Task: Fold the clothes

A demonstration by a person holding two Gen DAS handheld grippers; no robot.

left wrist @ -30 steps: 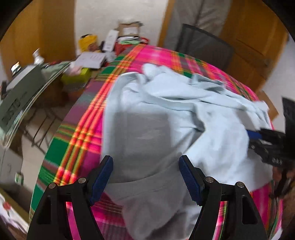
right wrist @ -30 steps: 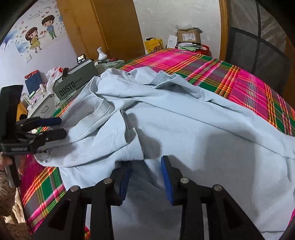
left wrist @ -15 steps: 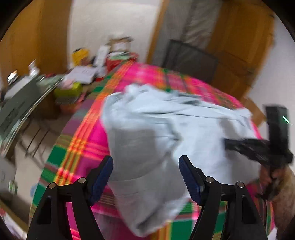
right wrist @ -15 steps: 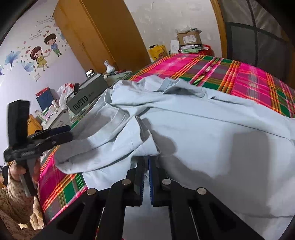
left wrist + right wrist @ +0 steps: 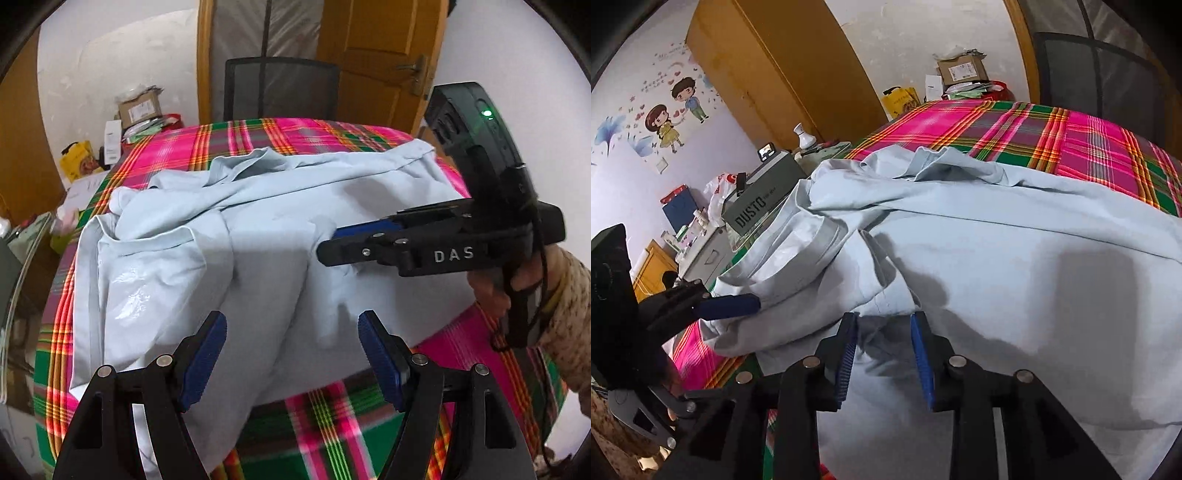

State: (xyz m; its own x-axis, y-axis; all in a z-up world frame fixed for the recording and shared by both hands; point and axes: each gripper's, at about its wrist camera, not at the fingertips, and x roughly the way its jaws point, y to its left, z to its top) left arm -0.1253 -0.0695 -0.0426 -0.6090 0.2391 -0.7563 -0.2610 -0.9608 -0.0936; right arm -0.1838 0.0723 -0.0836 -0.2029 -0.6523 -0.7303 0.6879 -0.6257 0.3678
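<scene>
Both sets of jaws stand spread. The left gripper point(image 5: 291, 354) holds its blue pads wide apart with nothing between them. The right gripper point(image 5: 884, 354) has parted again after being pressed together half a second ago; a fold of cloth lies between its pads, apparently unclamped.

The pale blue garment point(image 5: 258, 236) lies directly ahead of both pairs of jaws, spread in loose ridges over the plaid tablecloth point(image 5: 332, 136). Its near edge hangs over the table edge below the left gripper's pads. A cuffed section point(image 5: 812, 258), probably a sleeve, lies crumpled ahead and left of the right gripper's jaws. In the right wrist view, the left gripper's pad tip point(image 5: 727, 306) touches the cloth's edge.

Compared with one second ago, the left gripper's view has swung round and now takes in more of the garment, with the right gripper point(image 5: 332, 243) resting on the cloth ahead and to the right of its jaws.

Judgement: the right gripper's brief pinch appears to have been released, so no fold is under way. The garment remains unfolded and rumpled; fresh grips and flattening are probably required first.
</scene>
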